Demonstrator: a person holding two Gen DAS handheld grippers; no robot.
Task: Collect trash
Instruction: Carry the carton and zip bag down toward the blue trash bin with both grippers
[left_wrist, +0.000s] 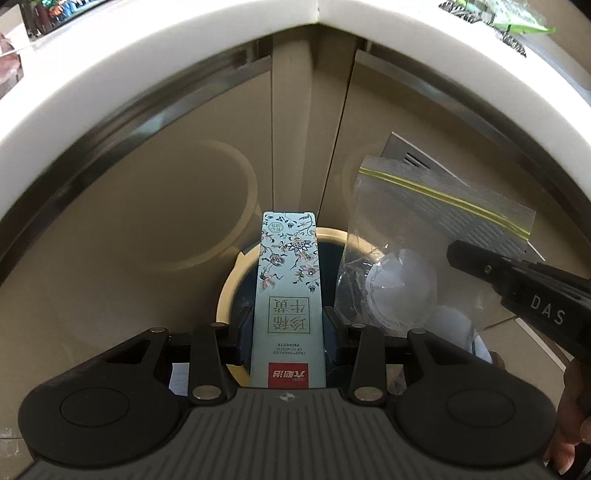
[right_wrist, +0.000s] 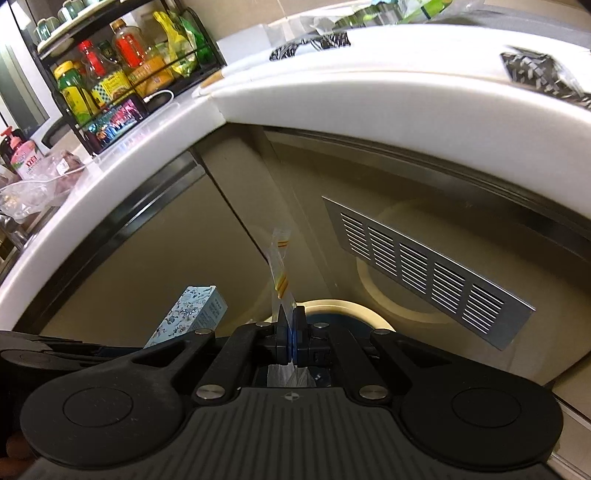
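Box (left_wrist: 288, 302) clamped in left gripper (left_wrist: 288, 332), bag (right_wrist: 282, 280) pinched in right gripper (right_wrist: 291, 339): best centred over bin (left_wrist: 225, 295) before letting go, box first.

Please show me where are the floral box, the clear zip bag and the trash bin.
floral box (left_wrist: 289, 295), left wrist view, middle of its printed face.
clear zip bag (left_wrist: 399, 236), left wrist view, transparent middle.
trash bin (left_wrist: 227, 291), left wrist view, cream rim.

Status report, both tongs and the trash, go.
Left tongs shut on floral carton. Right tongs shut on clear zip bag. Both held above the cream-rimmed bin. Nothing in the way.
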